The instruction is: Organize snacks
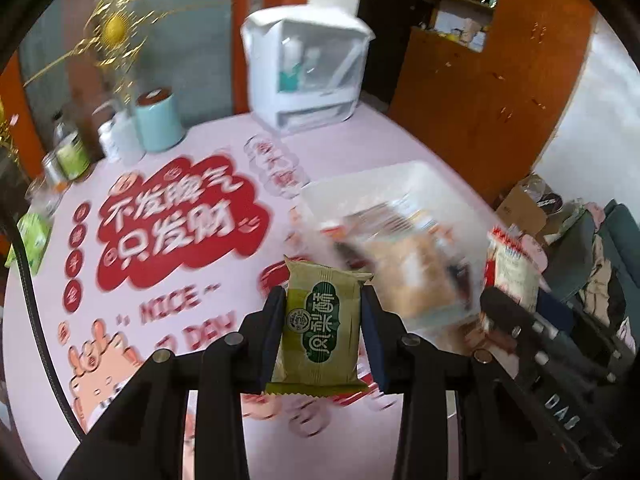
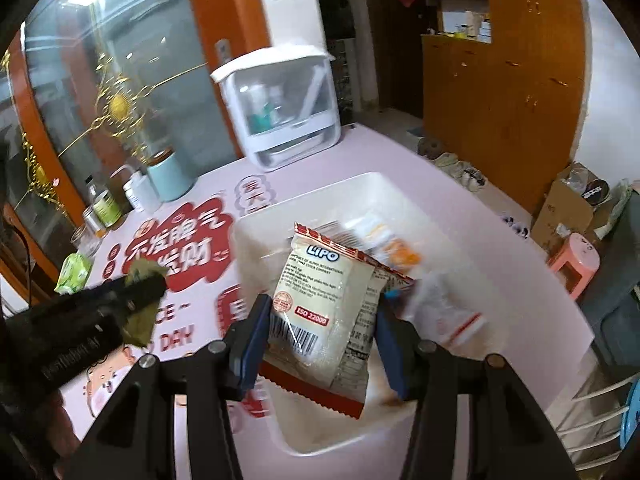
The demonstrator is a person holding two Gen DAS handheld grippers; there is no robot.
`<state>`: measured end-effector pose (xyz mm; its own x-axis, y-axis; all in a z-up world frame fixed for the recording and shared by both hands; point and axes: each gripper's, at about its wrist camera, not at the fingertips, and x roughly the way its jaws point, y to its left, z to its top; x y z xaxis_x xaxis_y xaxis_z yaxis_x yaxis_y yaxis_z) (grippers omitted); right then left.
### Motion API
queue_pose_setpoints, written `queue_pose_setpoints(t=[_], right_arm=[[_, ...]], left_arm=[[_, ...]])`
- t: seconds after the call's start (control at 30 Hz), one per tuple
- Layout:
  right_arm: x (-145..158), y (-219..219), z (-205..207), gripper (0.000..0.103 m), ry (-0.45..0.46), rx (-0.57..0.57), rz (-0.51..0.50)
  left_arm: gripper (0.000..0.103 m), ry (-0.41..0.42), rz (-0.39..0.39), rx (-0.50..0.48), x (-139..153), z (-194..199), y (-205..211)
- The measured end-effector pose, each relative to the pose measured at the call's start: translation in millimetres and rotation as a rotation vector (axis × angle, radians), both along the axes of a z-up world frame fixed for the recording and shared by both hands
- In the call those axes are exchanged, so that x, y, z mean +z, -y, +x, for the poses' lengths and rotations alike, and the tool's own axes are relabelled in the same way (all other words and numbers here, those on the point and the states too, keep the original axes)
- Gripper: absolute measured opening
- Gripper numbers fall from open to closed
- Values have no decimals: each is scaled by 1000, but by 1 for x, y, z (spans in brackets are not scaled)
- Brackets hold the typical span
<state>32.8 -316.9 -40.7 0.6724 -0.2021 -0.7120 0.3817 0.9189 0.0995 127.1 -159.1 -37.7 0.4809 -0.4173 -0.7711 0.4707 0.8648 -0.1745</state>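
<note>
Each gripper carries one packet above the bench — the left gripper (image 1: 324,320) clenched on a green snack packet (image 1: 318,324), the right gripper (image 2: 320,332) grasping a white Lipo packet (image 2: 320,312) — likely bound for the white bin (image 2: 260,240) just ahead.

Green packet (image 1: 320,328) upright, clamped between left gripper (image 1: 325,330) pads. White Lipo packet (image 2: 324,320) tilted, clamped in right gripper (image 2: 320,334), over white bin (image 2: 256,240) of snacks.

An olive-green snack packet (image 1: 320,324) is showing a dark green emblem, above a pink tablecloth (image 1: 224,280) printed red.
</note>
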Motion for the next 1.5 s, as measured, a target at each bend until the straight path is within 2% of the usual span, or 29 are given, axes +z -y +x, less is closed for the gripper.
queue_pose_setpoints(t=[0.17,0.3,0.63,0.7,0.73,0.77,0.8,0.87,1.03,1.5], right_arm=[[5,46,-6,51,7,-21,-2],[9,70,-3,51,14,-17,7],[12,94,20,52,1,25,-16],[10,95,26,55,-17,48,-18],[8,94,28,57,-30,59,-17],[6,94,29,62,-38,71,-16],[4,93,29,67,-42,80,-17],[2,91,29,69,-48,88,-16],[-3,87,24,69,-62,107,5],[-2,67,13,69,-78,180,31]], left_arm=[[36,39,-24,-4,22,-4,48],[36,35,-41,16,29,3,79],[38,48,-17,86,40,31,120],[61,48,-9,98,40,35,124],[85,48,-9,105,40,35,124],[95,55,-17,115,41,35,123],[95,64,-29,122,42,33,121],[96,66,-35,117,43,30,119],[96,52,9,129,39,24,116],[96,94,64,247,52,-12,71]])
